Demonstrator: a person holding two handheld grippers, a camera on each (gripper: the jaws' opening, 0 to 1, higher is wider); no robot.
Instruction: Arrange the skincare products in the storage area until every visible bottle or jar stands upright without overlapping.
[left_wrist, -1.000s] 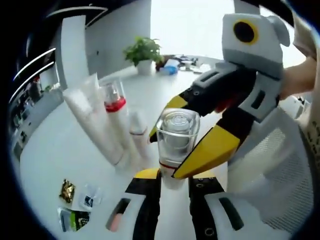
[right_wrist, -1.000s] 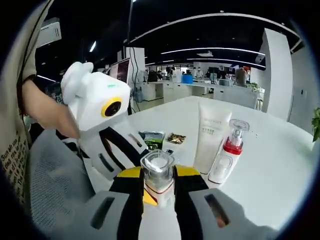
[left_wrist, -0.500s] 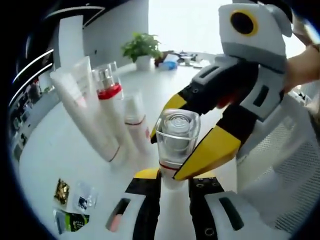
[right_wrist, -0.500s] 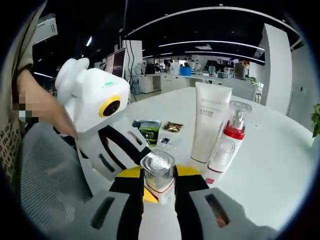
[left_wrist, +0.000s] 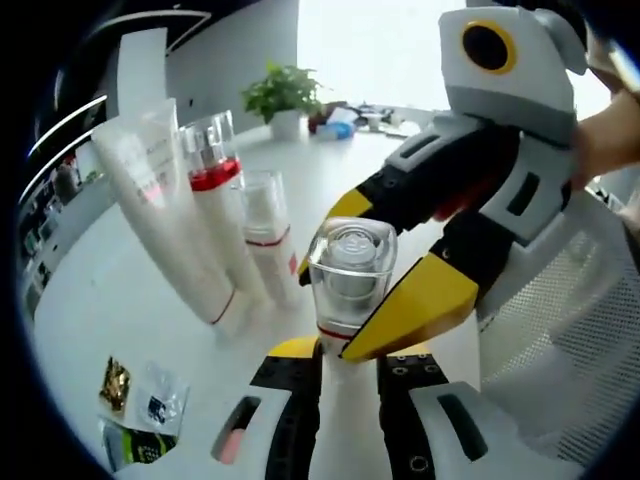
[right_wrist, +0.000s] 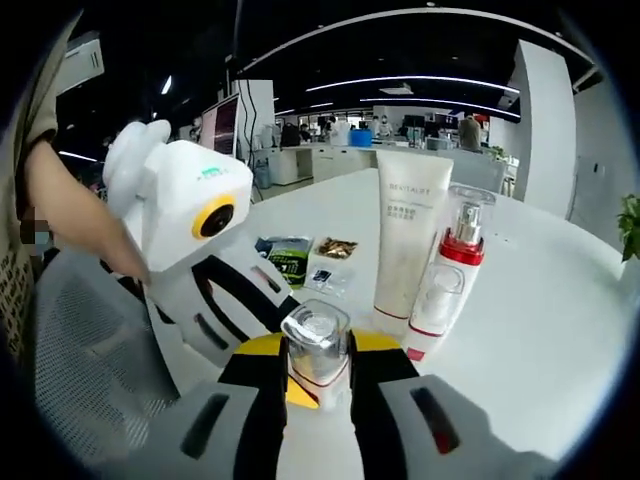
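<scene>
A white bottle with a clear square cap (left_wrist: 350, 268) sits between the jaws of my left gripper (left_wrist: 348, 355), which is shut on its body. My right gripper (left_wrist: 335, 300) reaches in from the right, its yellow-tipped jaws closed around the cap. In the right gripper view the same bottle (right_wrist: 316, 335) stands between the jaws of my right gripper (right_wrist: 317, 357), with the left gripper (right_wrist: 292, 355) coming in from the left. On the white table (left_wrist: 100, 300) a white tube (left_wrist: 160, 200), a red-collared pump bottle (left_wrist: 215, 190) and a small clear-capped bottle (left_wrist: 265, 230) stand upright side by side.
Several small sachets (left_wrist: 140, 400) lie flat on the table near the tube (right_wrist: 405, 240) and the pump bottle (right_wrist: 445, 275). A potted plant (left_wrist: 285, 95) stands at the far edge. A grey mesh chair (right_wrist: 90, 360) is beside the table, and a person's hand holds each gripper.
Both views have drawn closer to the standing tube and pump bottle, which look larger now. The capped bottle stays gripped by both grippers.
</scene>
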